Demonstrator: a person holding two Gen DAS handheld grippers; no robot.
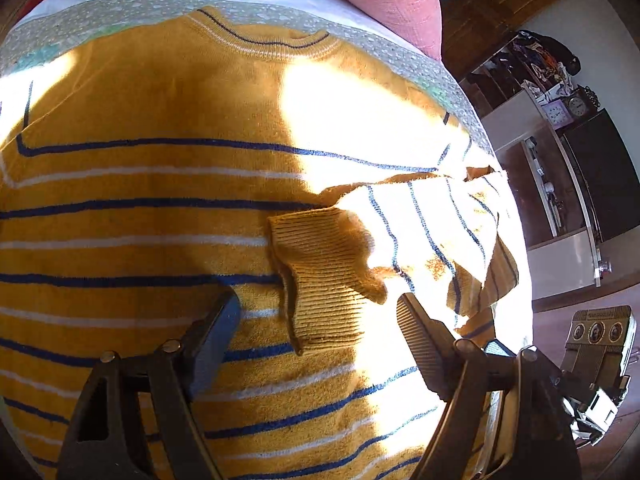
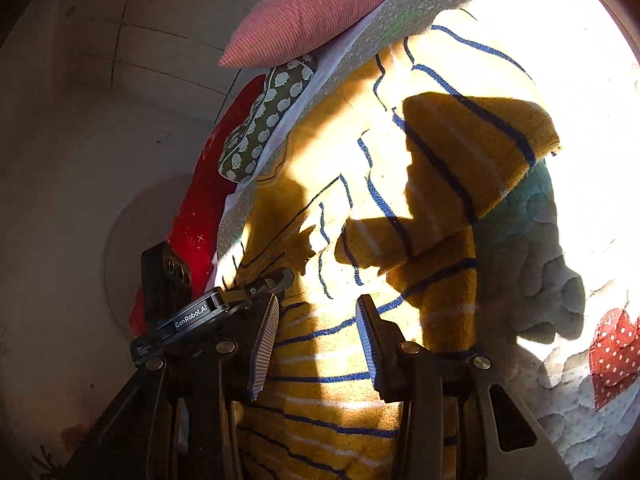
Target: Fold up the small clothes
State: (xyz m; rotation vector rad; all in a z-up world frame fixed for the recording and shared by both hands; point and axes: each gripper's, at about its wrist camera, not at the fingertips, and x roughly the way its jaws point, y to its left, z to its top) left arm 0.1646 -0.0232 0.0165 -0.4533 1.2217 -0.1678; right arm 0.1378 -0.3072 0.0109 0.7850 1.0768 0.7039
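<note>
Mustard striped sweater (image 1: 160, 208) spread across quilt (image 1: 80, 28), cuff (image 1: 320, 280) folded inward; left gripper (image 1: 320, 320) wide apart, empty; right gripper (image 2: 316, 332) part-spread, empty.

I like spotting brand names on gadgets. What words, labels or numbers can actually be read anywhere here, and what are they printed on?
"GenRobot.AI": white letters on the black body of the other gripper, seen from the right wrist camera.
Small label just below it: too small to read.
Clock faces on the shelf, left wrist view: numerals too blurred to read.
Yellow striped sweater: no lettering visible.
</note>
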